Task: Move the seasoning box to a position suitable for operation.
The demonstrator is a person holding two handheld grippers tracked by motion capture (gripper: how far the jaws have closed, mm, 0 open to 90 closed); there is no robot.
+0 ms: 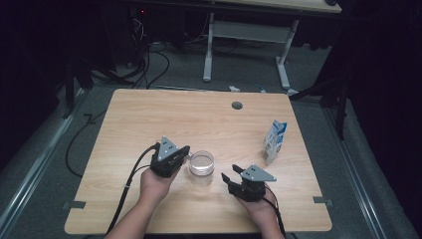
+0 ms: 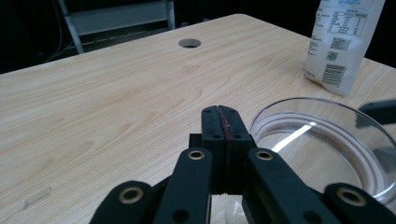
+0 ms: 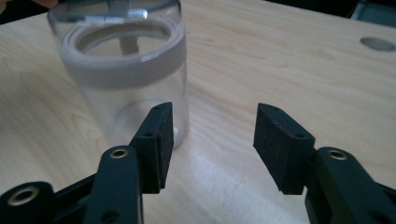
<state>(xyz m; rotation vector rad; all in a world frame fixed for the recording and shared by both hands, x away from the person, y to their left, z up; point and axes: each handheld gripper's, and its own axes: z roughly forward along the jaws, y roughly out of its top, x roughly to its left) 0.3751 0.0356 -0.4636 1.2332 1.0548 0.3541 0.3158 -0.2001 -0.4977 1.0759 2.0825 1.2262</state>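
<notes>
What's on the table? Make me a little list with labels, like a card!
table: light wood, with a round hole near the far edge
clear jar: upright, between the two grippers
carton: white and blue, standing to the right of the jar
left gripper: jaws shut, right beside the jar
right gripper: jaws open, nothing between them, jar ahead of one jaw

Three cameras on my rig

One overhead facing forward; two ride low, sharing the clear round glass jar.
</notes>
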